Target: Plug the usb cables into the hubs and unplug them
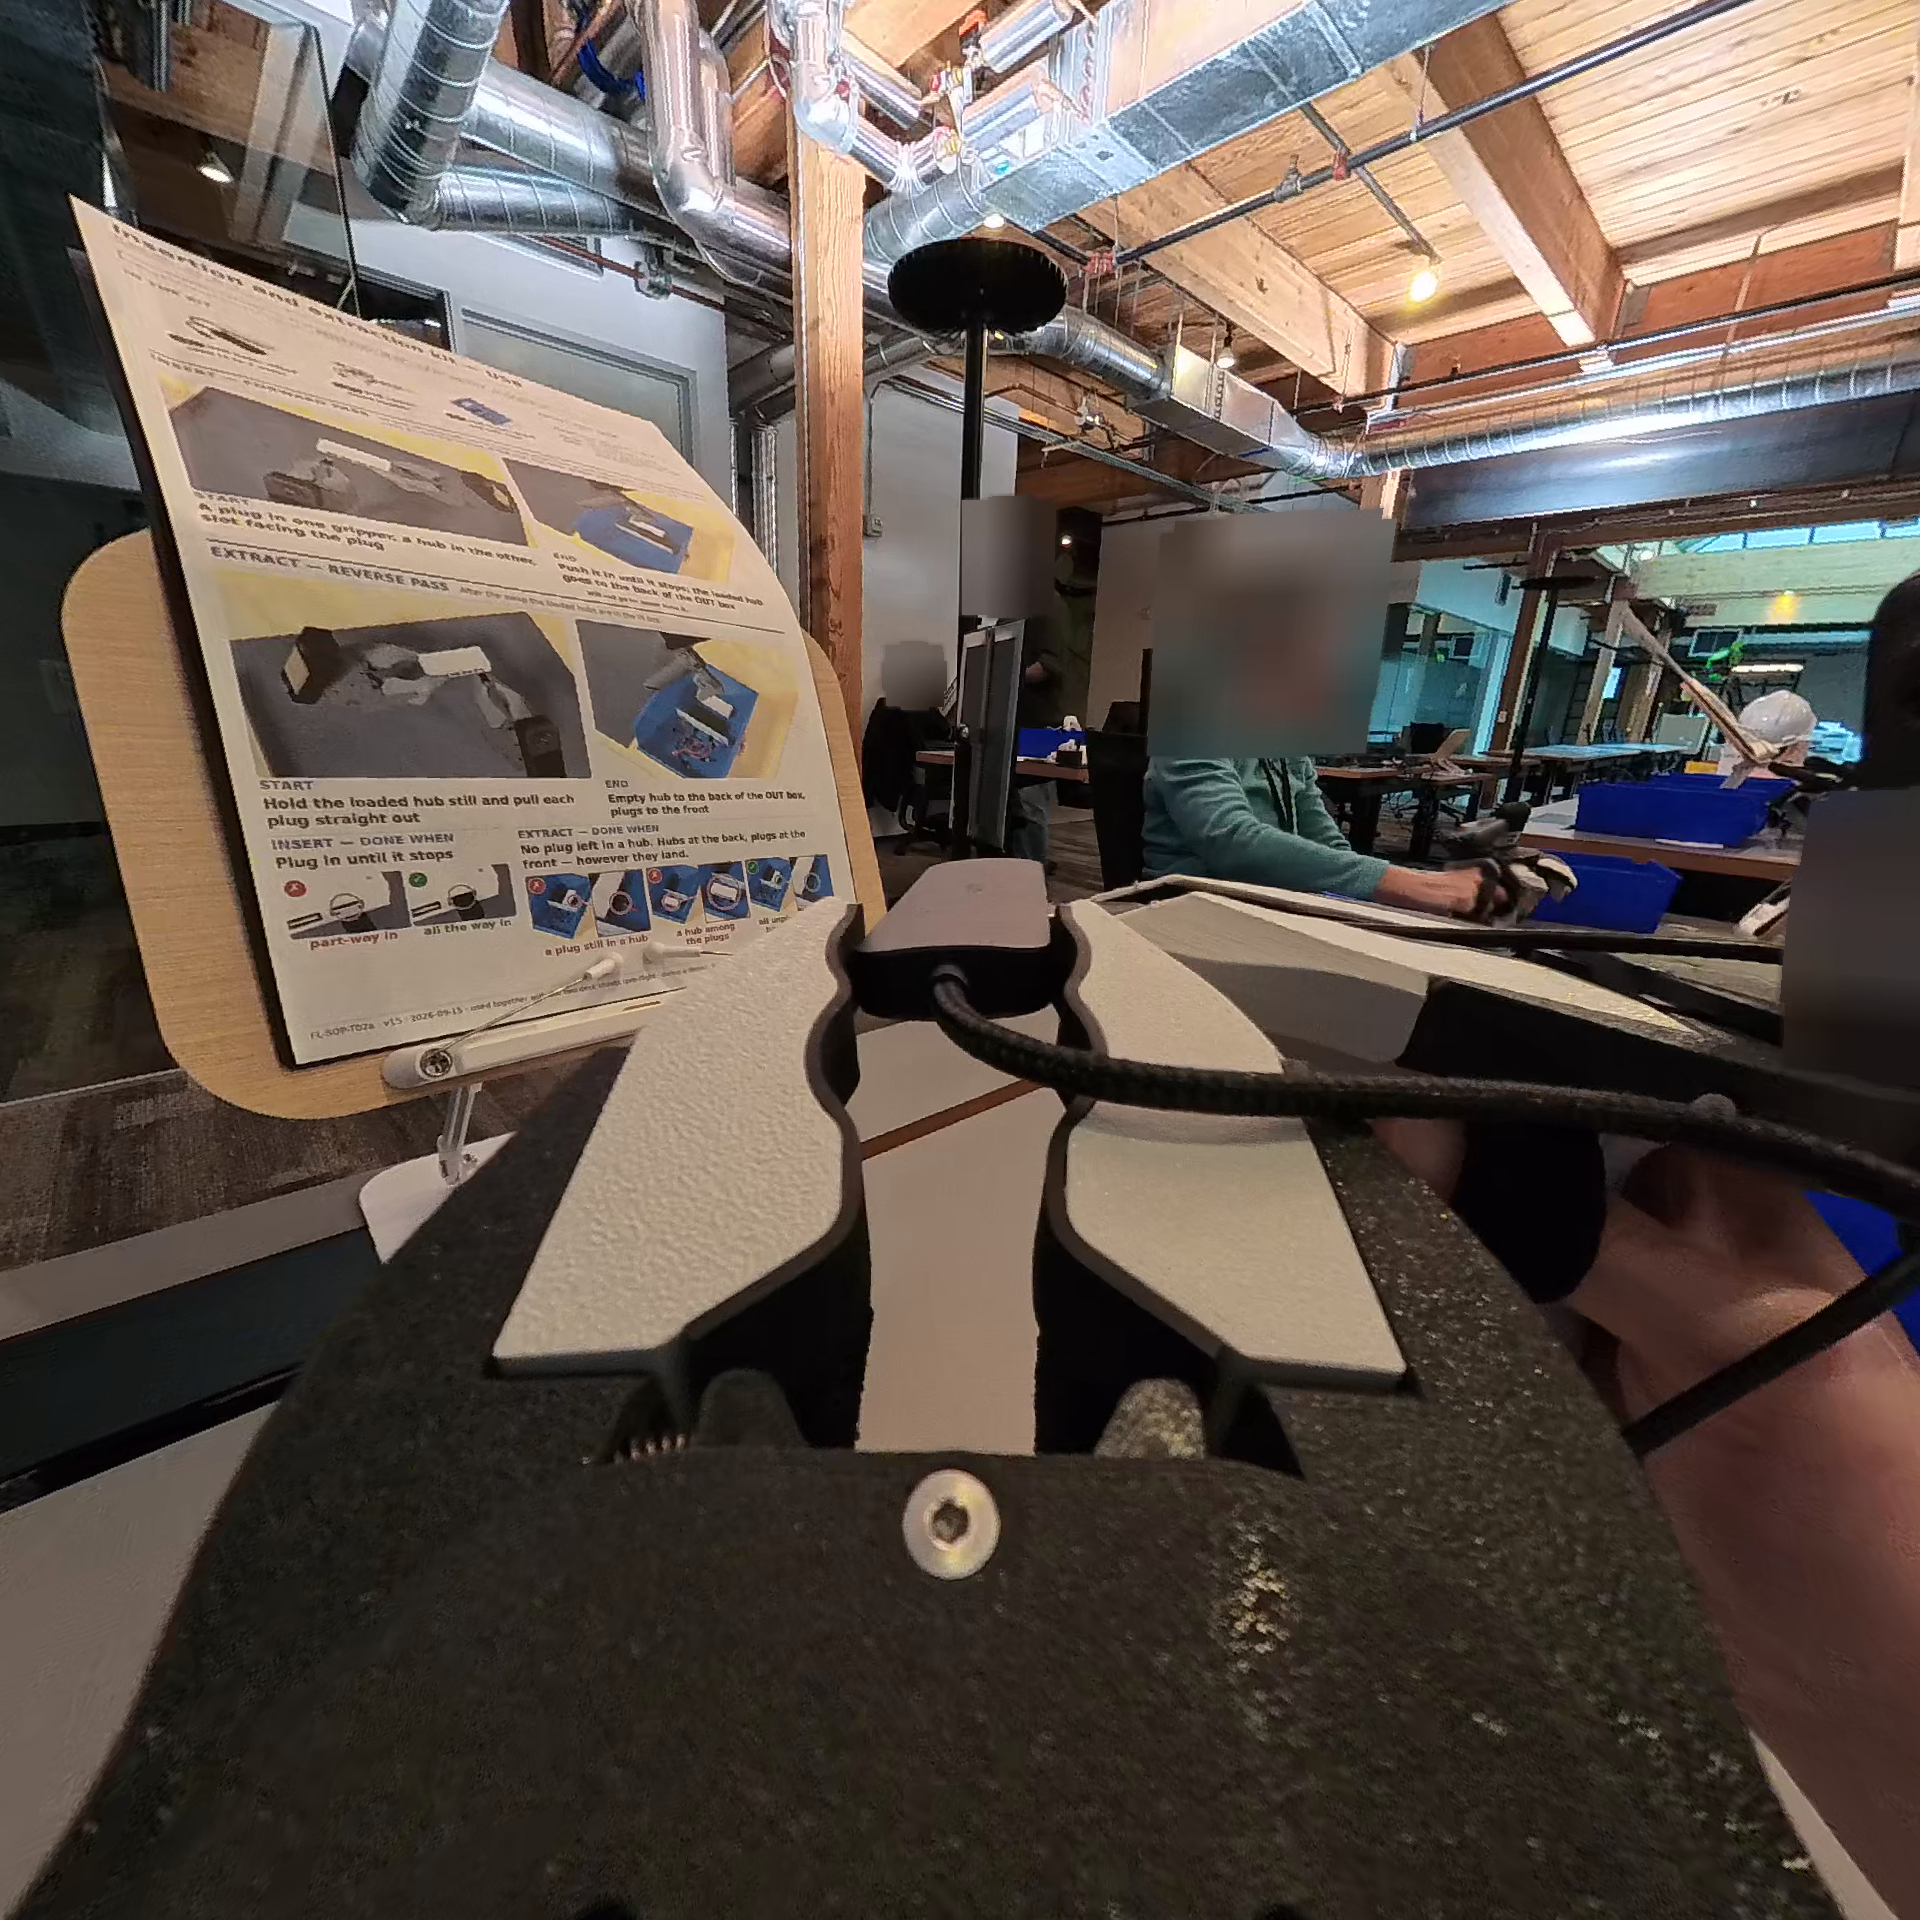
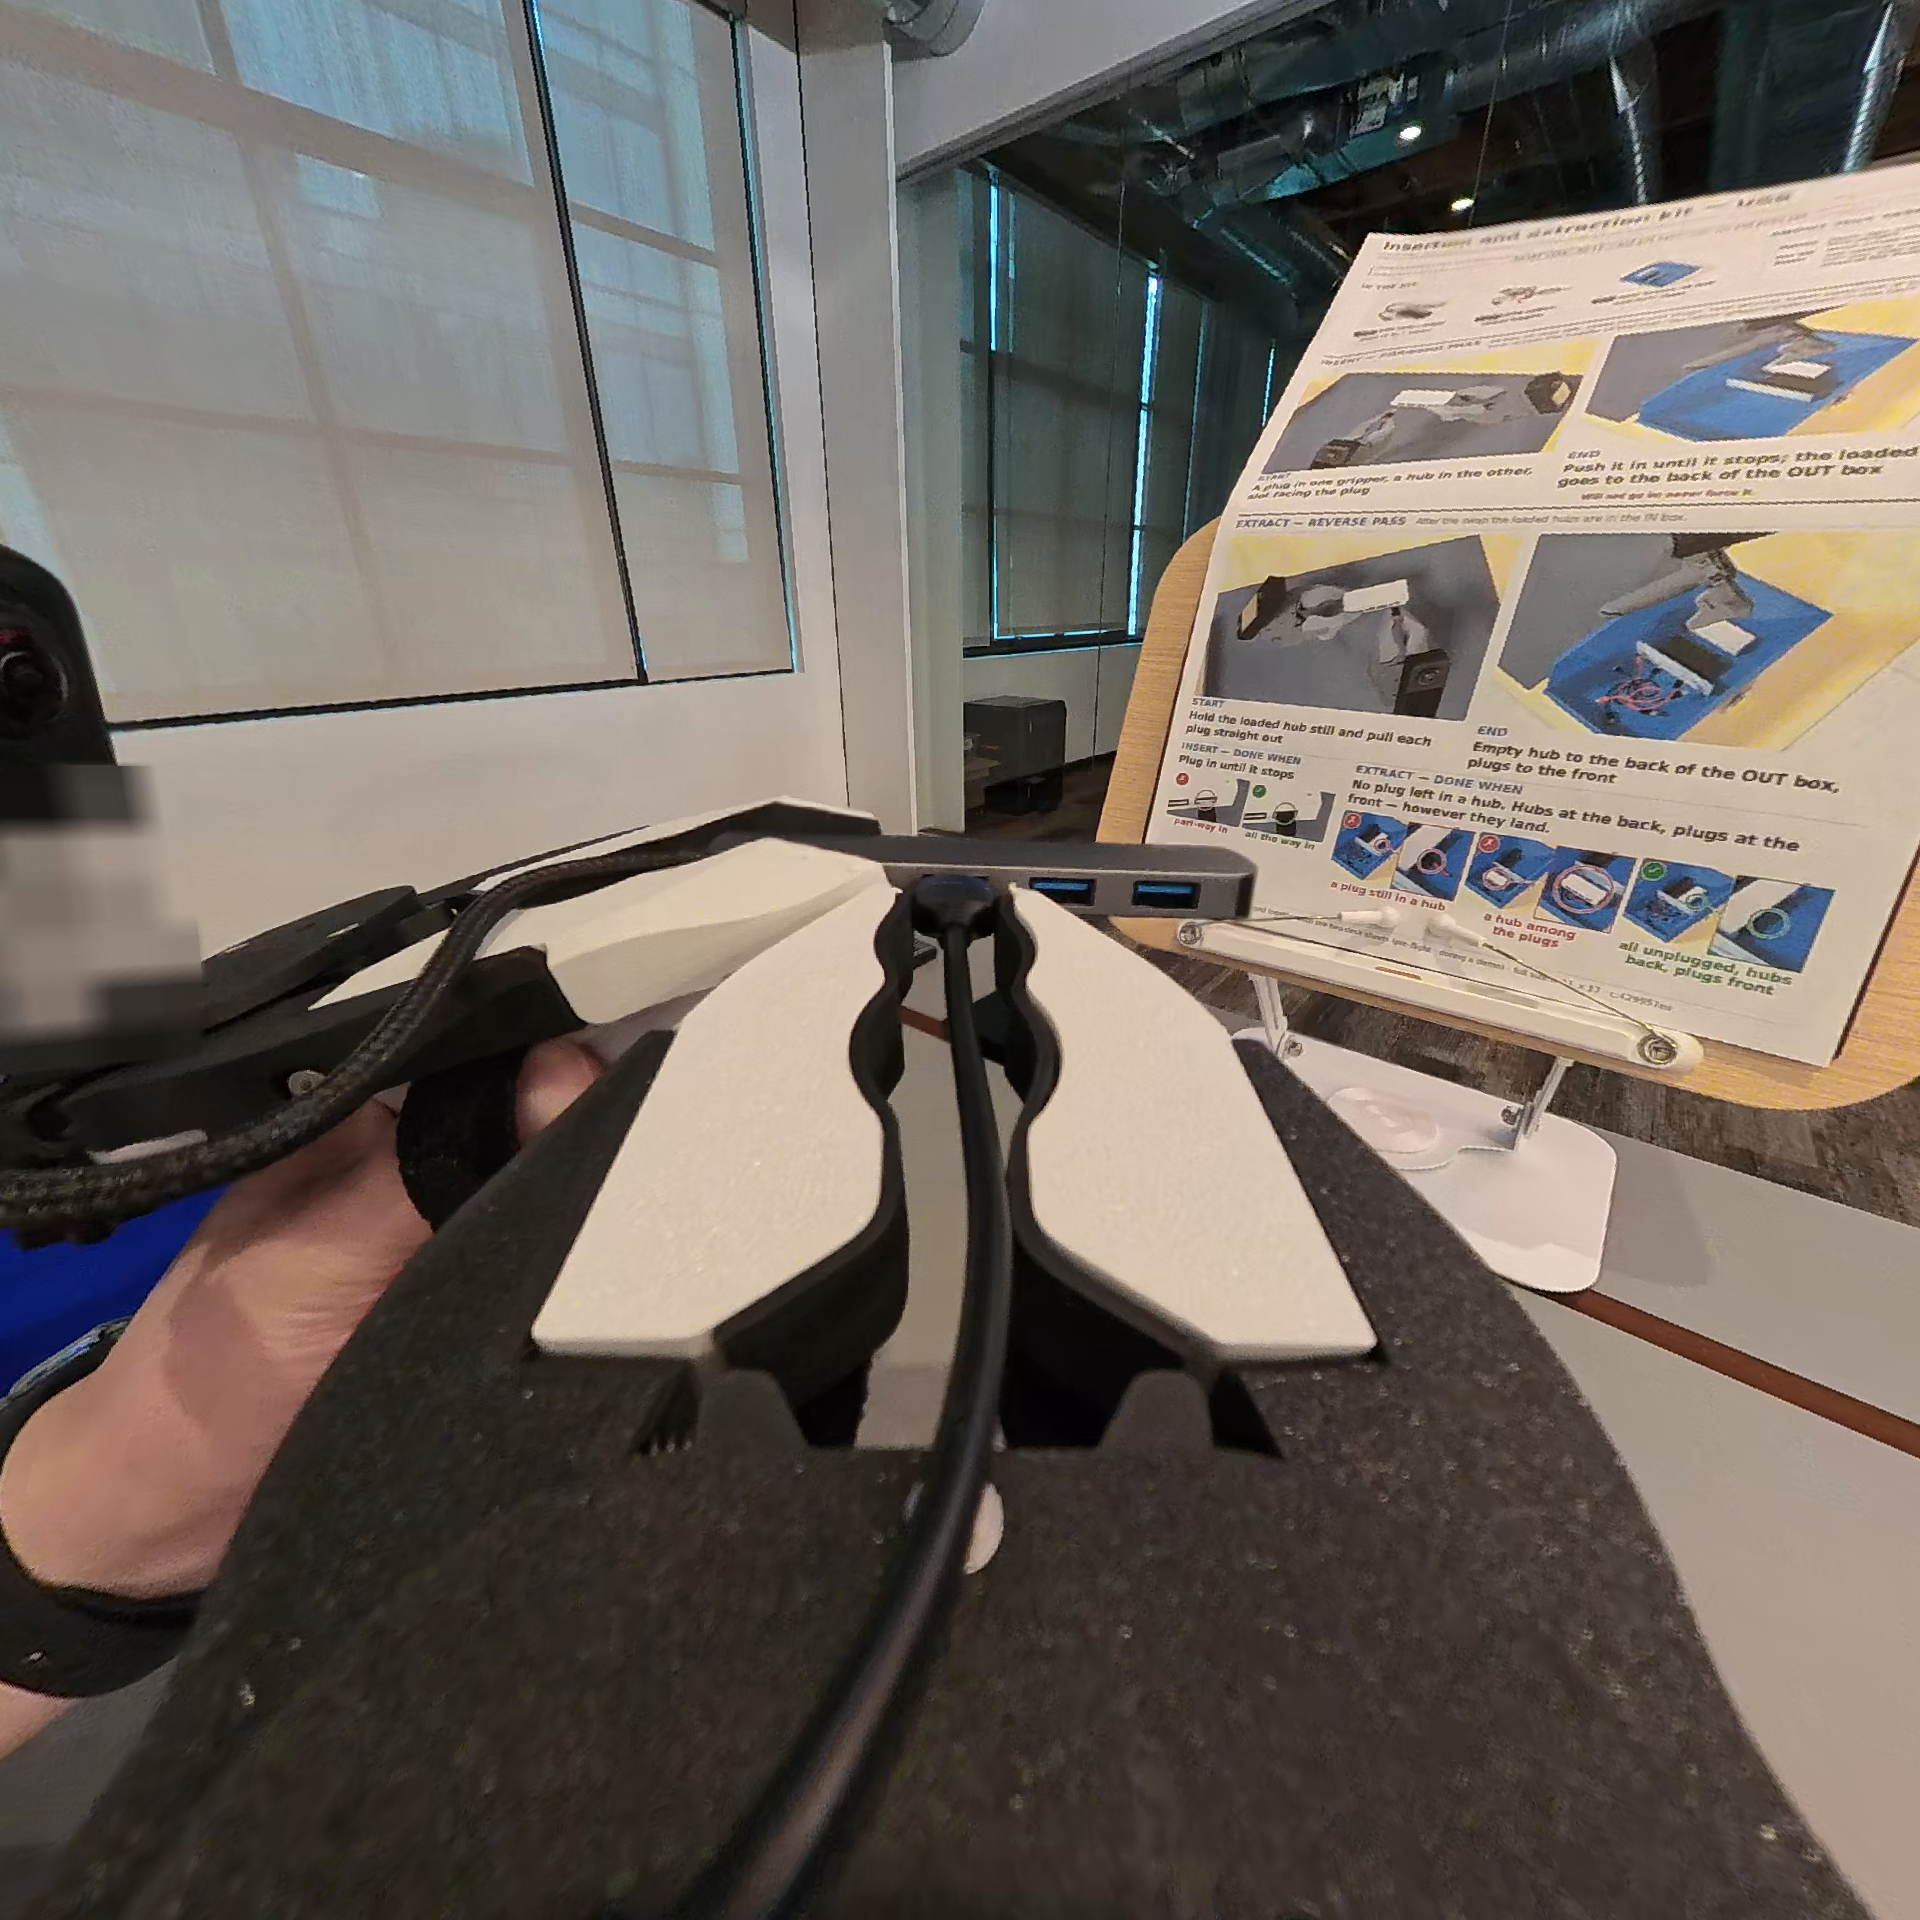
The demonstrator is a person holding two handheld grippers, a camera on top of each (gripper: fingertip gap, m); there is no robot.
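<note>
Bright, even indoor light; wide-angle bending at edges, slight blur up close.

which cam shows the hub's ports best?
Right wrist view: the hub faces it side-on, two blue ports open, the plug at a third. Left wrist view shows only the hub's end and top, no ports.

A printed instruction sheet (image 2: 1558,644) leans on a wooden stand (image 1: 156,831)
</note>
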